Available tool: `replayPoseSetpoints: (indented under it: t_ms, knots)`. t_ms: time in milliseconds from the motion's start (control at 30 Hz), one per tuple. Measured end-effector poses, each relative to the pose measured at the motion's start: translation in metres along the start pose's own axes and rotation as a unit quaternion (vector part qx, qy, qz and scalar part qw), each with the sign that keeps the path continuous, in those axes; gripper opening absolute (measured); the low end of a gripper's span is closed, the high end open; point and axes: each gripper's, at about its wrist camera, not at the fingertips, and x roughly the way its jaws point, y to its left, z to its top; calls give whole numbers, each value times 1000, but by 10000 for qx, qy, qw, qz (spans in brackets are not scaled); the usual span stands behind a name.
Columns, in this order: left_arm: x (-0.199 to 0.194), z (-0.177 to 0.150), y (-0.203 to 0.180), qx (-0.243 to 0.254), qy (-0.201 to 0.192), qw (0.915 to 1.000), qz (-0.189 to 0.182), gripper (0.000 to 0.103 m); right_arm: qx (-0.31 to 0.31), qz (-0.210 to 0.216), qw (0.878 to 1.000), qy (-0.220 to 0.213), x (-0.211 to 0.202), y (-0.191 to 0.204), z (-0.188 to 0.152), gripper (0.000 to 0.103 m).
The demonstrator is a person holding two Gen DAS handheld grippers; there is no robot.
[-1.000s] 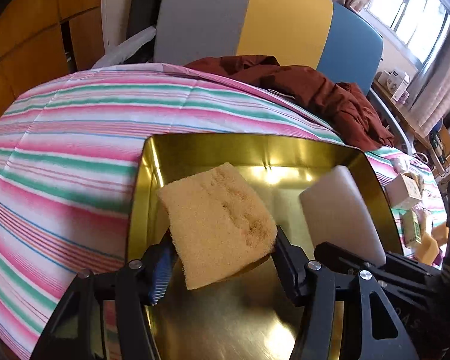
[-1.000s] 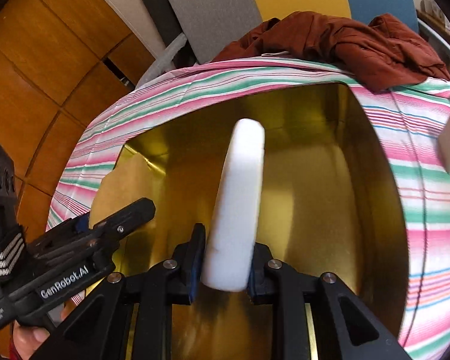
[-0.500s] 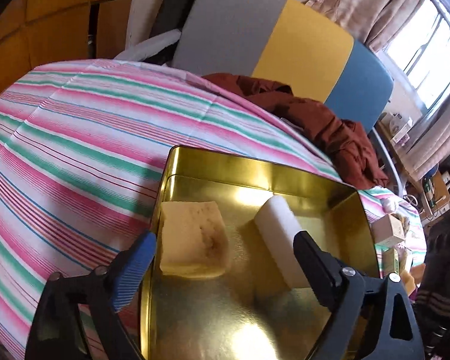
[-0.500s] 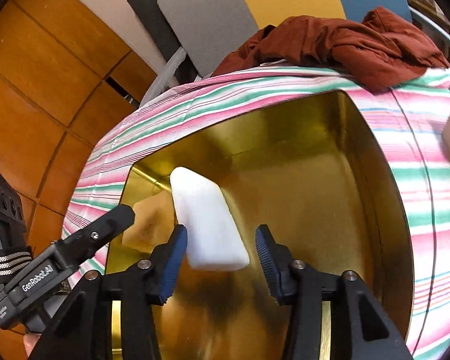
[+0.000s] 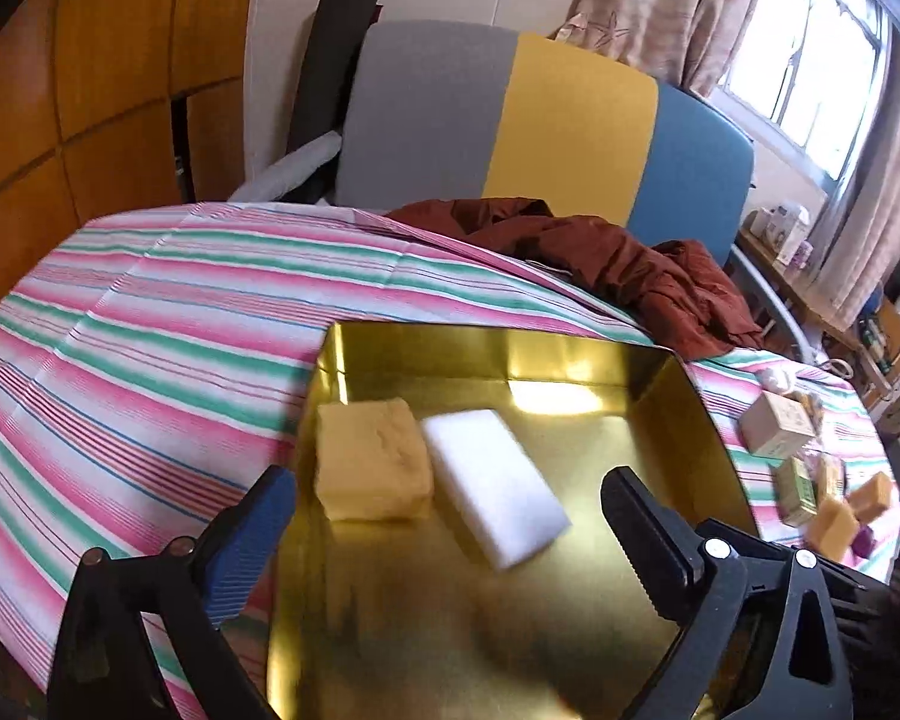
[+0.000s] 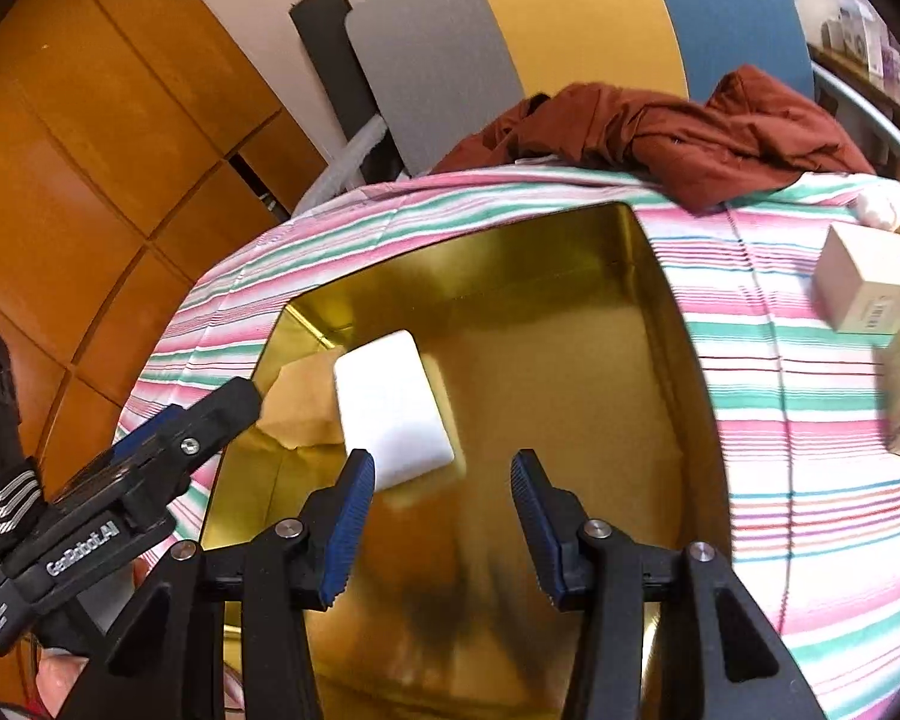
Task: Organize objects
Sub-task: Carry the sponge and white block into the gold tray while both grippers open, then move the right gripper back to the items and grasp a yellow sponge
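Both tongs empty, jaws apart: left tongs [image 5: 450, 516] have just opened wide and let go of the yellow sponge [image 5: 369, 459], right tongs [image 6: 444, 504] opened partway off the white sponge [image 6: 390, 402]. Each piece was clamped a second ago; now both lie flat, side by side, touching, in the far-left part of the gold tray [image 5: 684, 420] on the striped table [image 5: 150, 324]. Drop-off looks done. More items, incl. a small box [image 6: 870, 282], wait right of the tray, likely next.

left gripper [image 6: 150, 480]: black frame, white lettering | fingers [image 6: 354, 516]: blue ribbed pads (silver screws)
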Motion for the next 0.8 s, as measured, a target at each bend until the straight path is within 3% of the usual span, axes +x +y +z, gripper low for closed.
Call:
replayPoseSetpoints:
  t_ms: [267,467,600,700,800]
  knots:
    - [-3,-24,-26,-10,317,9993,-207,103,-241,-232,9990,-302,-43,-12,-20,48]
    - [-13,-37,-58,216,291,9982,-476,103,-99,-428,9971,-618,-72,-42,-35,48]
    - [-23,-38,-87,445,219,9959,-758,103,97,-639,9924,-1052,-102,-71,-48,48]
    - [-31,-40,-110,666,198,9931,-950,103,144,-1008,9851,-1385,-128,-100,-57,48]
    - [-35,-45,-134,839,255,9899,-1117,103,156,-1634,9763,-1411,-146,-138,-60,48]
